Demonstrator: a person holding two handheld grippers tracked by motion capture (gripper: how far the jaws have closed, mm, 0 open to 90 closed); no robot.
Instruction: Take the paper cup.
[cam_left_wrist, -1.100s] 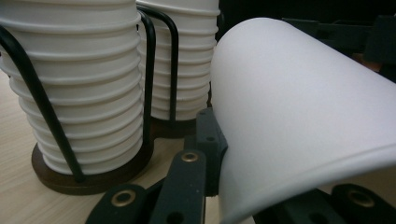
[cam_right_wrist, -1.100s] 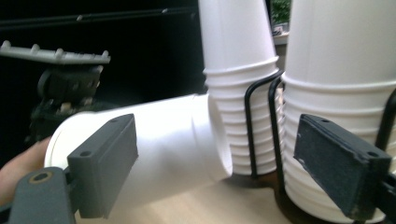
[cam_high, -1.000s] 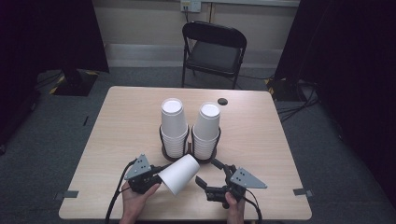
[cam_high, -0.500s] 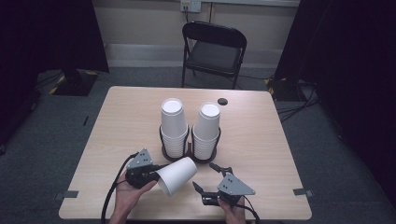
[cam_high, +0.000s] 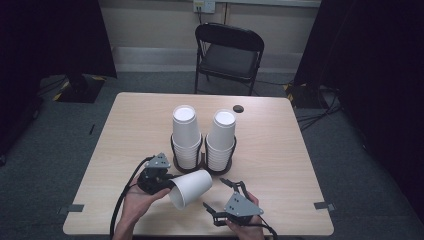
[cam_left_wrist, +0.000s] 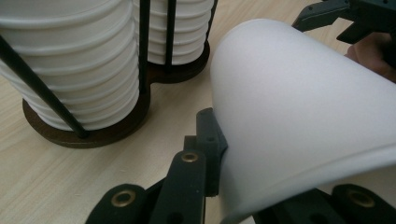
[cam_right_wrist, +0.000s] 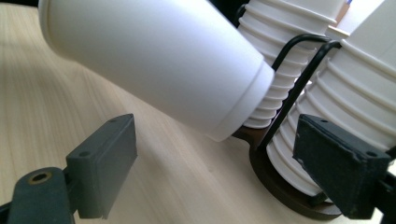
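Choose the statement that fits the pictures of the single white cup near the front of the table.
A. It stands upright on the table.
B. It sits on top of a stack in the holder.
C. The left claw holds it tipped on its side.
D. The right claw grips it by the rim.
C: the left claw is shut on the single cup, which lies tilted sideways, while the right claw is open beside it.

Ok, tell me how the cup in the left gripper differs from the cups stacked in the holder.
The held cup lies tilted on its side, alone, off the table; the stacked cups stand upside down, nested in the wire holder. The left gripper clamps the held one; nothing grips the stacks. Both are plain white paper cups.
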